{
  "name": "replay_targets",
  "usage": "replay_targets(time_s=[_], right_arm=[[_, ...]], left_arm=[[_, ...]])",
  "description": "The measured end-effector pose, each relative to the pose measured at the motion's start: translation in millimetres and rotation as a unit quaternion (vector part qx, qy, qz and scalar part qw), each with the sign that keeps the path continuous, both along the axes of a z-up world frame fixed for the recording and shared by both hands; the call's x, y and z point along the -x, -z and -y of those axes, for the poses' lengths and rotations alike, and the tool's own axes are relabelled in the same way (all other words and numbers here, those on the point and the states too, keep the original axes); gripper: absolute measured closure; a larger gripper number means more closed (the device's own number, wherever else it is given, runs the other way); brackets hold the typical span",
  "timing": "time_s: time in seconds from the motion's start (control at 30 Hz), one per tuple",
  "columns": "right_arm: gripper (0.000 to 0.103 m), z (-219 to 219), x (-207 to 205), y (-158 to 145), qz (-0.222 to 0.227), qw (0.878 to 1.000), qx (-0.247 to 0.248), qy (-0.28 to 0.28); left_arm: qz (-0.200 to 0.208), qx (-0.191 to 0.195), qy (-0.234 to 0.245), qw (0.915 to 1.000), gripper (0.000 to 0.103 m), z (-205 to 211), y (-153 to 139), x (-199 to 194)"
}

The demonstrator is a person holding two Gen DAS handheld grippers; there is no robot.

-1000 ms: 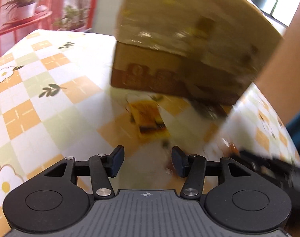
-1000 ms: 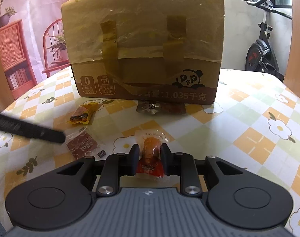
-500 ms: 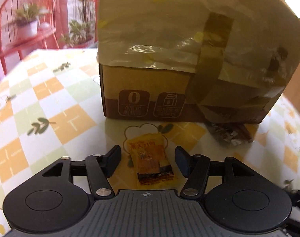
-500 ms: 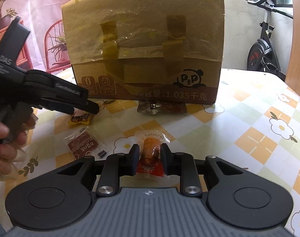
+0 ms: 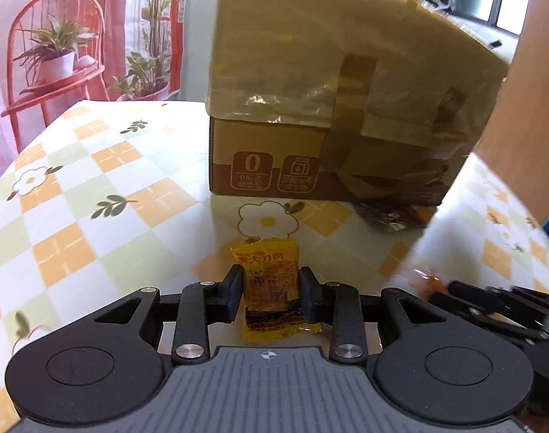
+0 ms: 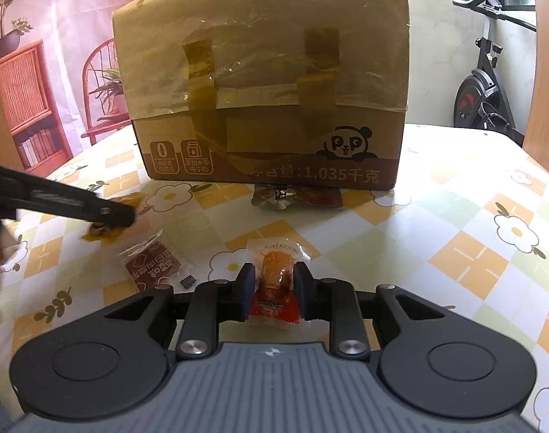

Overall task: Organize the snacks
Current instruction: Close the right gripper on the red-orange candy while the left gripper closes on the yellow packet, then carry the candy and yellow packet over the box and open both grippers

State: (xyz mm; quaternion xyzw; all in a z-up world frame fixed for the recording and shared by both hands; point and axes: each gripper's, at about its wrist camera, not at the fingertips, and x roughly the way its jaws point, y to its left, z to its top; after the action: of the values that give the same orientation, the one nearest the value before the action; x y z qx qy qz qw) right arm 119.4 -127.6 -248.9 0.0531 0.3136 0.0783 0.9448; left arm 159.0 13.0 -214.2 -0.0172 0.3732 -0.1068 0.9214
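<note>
A yellow snack packet (image 5: 270,288) is being clamped by the left gripper (image 5: 270,294); an orange-red snack packet (image 6: 276,290) is being clamped by the right gripper (image 6: 273,290).

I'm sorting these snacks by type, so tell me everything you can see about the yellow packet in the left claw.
The yellow snack packet is a small sealed plastic pouch with crimped ends, red Chinese lettering near its top and a darker printed band low down. It lies flat on the checked tablecloth, lengthwise toward the cardboard box. The left claw is shut on its sides, both pads touching it.
</note>
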Motion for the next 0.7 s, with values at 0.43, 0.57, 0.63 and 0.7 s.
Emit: replay_targets(time_s=[0.43, 0.57, 0.63, 0.7], right_arm=[[0.079, 2.6, 14.0, -34.3, 0.036, 0.999, 0.001, 0.004], [0.079, 6.1, 23.0, -64.2, 0.068, 0.998, 0.003, 0.005], [0.079, 7.7, 25.6, -78.2, 0.080, 0.997, 0.004, 0.006], [0.079, 9.1, 27.1, -92.0, 0.094, 0.995, 0.008, 0.006]], left_arm=[[0.060, 0.018, -0.004, 0.9980, 0.068, -20.1, -53.4, 32.7], [0.077, 0.034, -0.018, 0.9963, 0.068, -29.8, -72.2, 41.9], [0.092, 0.039, -0.023, 0.9947, 0.068, -33.2, -82.5, 43.2], [0.109, 0.043, -0.022, 0.9928, 0.068, -35.9, -95.1, 44.1]])
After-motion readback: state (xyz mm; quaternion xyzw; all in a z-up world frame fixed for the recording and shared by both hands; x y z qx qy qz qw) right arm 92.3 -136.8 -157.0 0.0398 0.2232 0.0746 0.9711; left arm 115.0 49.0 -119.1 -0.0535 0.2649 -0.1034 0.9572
